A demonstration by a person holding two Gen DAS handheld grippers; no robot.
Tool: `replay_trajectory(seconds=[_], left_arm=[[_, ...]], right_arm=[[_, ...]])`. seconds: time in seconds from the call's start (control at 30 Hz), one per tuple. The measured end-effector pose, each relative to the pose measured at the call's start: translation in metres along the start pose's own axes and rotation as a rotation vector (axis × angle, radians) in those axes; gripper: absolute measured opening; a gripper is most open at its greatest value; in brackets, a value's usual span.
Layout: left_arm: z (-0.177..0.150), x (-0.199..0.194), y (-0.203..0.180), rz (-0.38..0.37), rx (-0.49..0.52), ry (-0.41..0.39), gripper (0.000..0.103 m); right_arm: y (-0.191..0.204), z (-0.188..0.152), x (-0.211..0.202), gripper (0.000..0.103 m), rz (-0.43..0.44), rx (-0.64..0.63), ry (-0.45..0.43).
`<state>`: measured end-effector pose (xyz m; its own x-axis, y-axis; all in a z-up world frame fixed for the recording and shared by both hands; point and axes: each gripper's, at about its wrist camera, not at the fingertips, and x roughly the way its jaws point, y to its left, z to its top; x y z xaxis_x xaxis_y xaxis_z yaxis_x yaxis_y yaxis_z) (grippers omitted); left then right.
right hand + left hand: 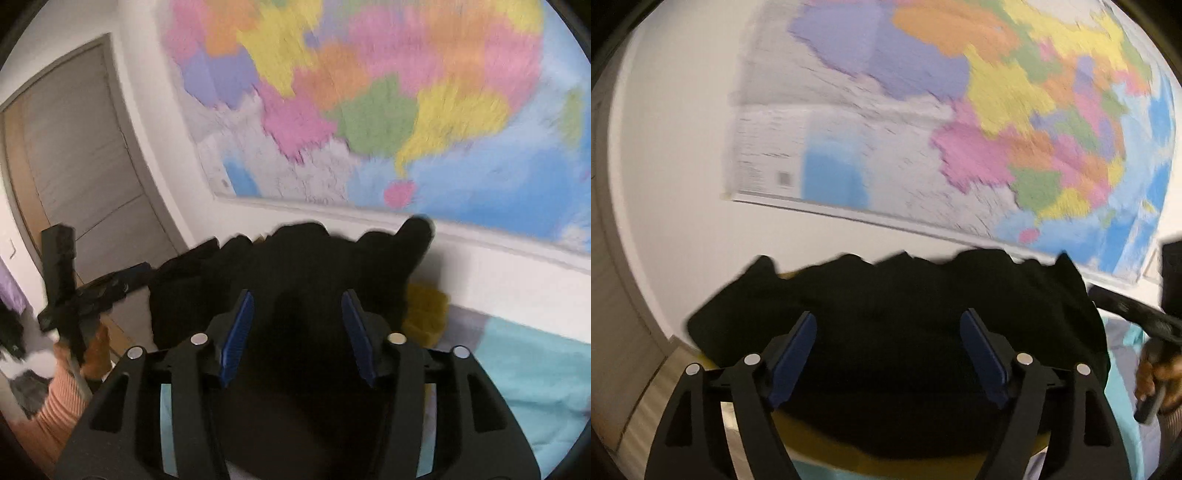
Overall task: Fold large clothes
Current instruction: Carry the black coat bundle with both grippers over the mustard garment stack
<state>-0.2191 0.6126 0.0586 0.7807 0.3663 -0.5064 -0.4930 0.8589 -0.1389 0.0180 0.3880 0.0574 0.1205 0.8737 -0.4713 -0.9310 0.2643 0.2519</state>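
Left wrist: our left gripper has its fingers wide apart with nothing between the pads; the black garment lies bunched ahead and below them, on something yellow over a light blue bed sheet. Risk, as we judge it: the garment is crumpled with no clean edge showing, so a grab here takes several layers and the fold goes crooked. Motion blur makes edges hard to read. Map on the wall behind; right hand with its tool sits close on the right, so a clash is possible.

Right wrist: right gripper fingers partly apart, pads clear of cloth, garment heaped right under them. Yellow item beside the heap could get pinched along. Left hand and its tool near; door behind.
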Motion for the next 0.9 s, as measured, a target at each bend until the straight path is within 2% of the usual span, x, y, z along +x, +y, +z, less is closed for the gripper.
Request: replay_trajectory(seconds=[0.03, 0.13, 0.23, 0.3, 0.4, 0.47, 0.5, 0.67, 0.8, 0.9], left_arm=[[-0.002, 0.013, -0.006, -0.007, 0.011, 0.029, 0.078], [-0.016, 0.045, -0.012, -0.010, 0.015, 0.117, 0.078], [-0.033, 0.057, -0.014, 0.000, 0.045, 0.132, 0.079], [-0.039, 0.049, -0.016, 0.009, 0.059, 0.119, 0.079], [-0.035, 0.037, -0.020, 0.023, 0.058, 0.103, 0.079], [-0.032, 0.028, -0.022, 0.035, 0.048, 0.087, 0.079], [-0.030, 0.025, -0.024, 0.044, 0.044, 0.076, 0.079], [-0.030, 0.009, -0.037, 0.063, 0.055, 0.039, 0.083], [-0.033, 0.006, -0.050, 0.084, 0.079, 0.030, 0.087], [-0.037, 0.008, -0.056, 0.086, 0.089, 0.039, 0.087]], right_arm=[[-0.006, 0.001, 0.013, 0.047, -0.013, 0.010, 0.024], [-0.035, -0.006, 0.038, 0.036, -0.064, 0.062, 0.076], [-0.064, -0.022, 0.045, 0.032, -0.045, 0.176, 0.102], [-0.060, -0.027, 0.038, 0.032, -0.059, 0.145, 0.096], [-0.054, -0.027, 0.022, 0.035, -0.060, 0.141, 0.079], [-0.053, -0.027, 0.004, 0.047, -0.040, 0.162, 0.048], [-0.050, -0.027, -0.001, 0.048, -0.034, 0.156, 0.040], [-0.026, -0.038, -0.034, 0.055, -0.001, 0.058, 0.000], [0.001, -0.051, -0.048, 0.056, 0.011, -0.047, -0.017], [0.018, -0.062, -0.044, 0.056, 0.027, -0.128, 0.012]])
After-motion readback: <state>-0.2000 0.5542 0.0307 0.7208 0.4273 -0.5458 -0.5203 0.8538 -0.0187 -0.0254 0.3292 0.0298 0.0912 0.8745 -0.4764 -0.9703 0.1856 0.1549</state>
